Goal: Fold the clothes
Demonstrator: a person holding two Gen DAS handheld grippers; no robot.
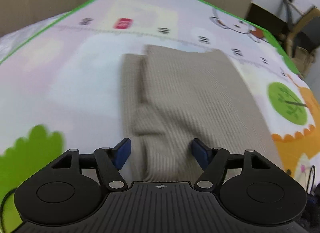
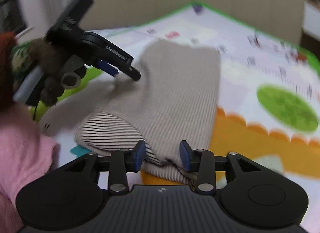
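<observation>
Beige ribbed knit point(image 1: 186, 96) fills the gap between my left gripper point(image 1: 161, 153) pads, near its lower edge; the jaws stand apart, blue pads either side of a raised ridge of cloth, not visibly pressing it. Released, by my reading.

Right gripper point(image 2: 162, 156), lower centre of its own view: jaws narrower, straddling the near corner of the same garment point(image 2: 176, 84), where a striped layer point(image 2: 112, 129) shows from underneath. Pads point(image 2: 140, 155) sit close to the fabric, yet a gap shows on each side. I judge nothing pinched there yet.

Garment lies on a cartoon play mat point(image 1: 60, 76) with a green border, long axis running away from me toward the upper middle of the frame. One side panel already appears folded in; a seam runs lengthways left of centre in the left view.

In the right view my left gripper point(image 2: 125, 72) sits at upper left, tips down on the cloth's left edge. A pink sleeve point(image 2: 22, 149) shows at lower left.

Step in hand, as I judge it: take the near hem at both corners for the lengthwise fold.

Notes on doing it well:
- Catch all layers, striped one included, or the under layer stays behind.
- Close both jaws level with each other, so the hem lifts straight.
- Lift low and carry toward the far edge, keeping the cloth taut between the two grips.
- Both views are blurred; settle before closing.
</observation>
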